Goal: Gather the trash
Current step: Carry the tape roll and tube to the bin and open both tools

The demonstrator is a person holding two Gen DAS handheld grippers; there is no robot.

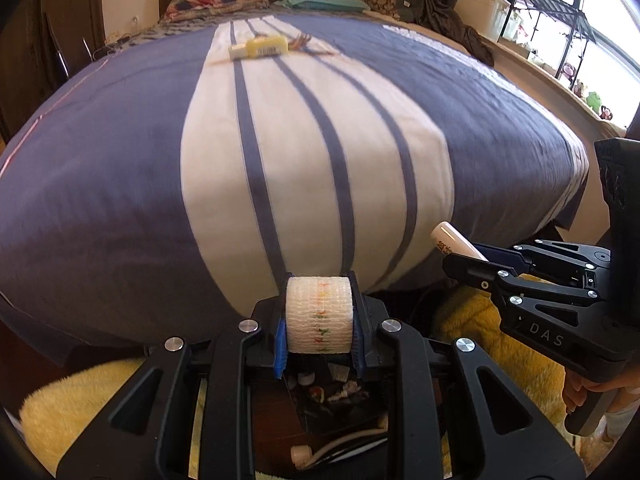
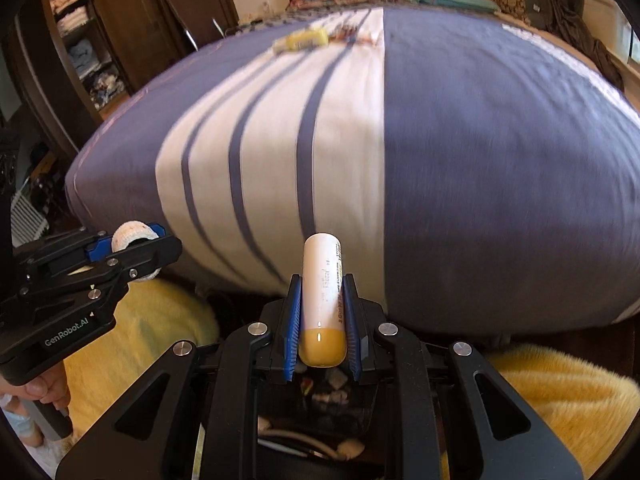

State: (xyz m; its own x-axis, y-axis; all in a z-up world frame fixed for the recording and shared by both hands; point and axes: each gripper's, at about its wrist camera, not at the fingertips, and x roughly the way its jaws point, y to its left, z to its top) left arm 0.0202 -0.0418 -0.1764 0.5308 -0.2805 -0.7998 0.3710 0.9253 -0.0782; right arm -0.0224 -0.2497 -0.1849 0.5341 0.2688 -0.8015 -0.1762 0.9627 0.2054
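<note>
My left gripper (image 1: 320, 304) is shut on a white roll of gauze tape (image 1: 319, 314) with a coloured pattern, held past the foot of the bed. My right gripper (image 2: 322, 300) is shut on a white tube with a yellow cap (image 2: 321, 300). In the left wrist view the right gripper (image 1: 466, 254) shows at the right with the tube (image 1: 454, 242) poking out. The left gripper (image 2: 138, 240) shows at the left of the right wrist view with the roll (image 2: 128, 236). A dark bin with scraps (image 1: 336, 400) lies below both grippers. A yellow packet (image 1: 266, 46) lies far up the bed.
The bed (image 1: 100, 160) has a blue-grey cover with a white striped band. A yellow fluffy rug (image 2: 560, 392) lies on the floor around the bin. Shelves with folded clothes (image 2: 80, 32) stand left of the bed. A hand (image 2: 44, 392) grips the left handle.
</note>
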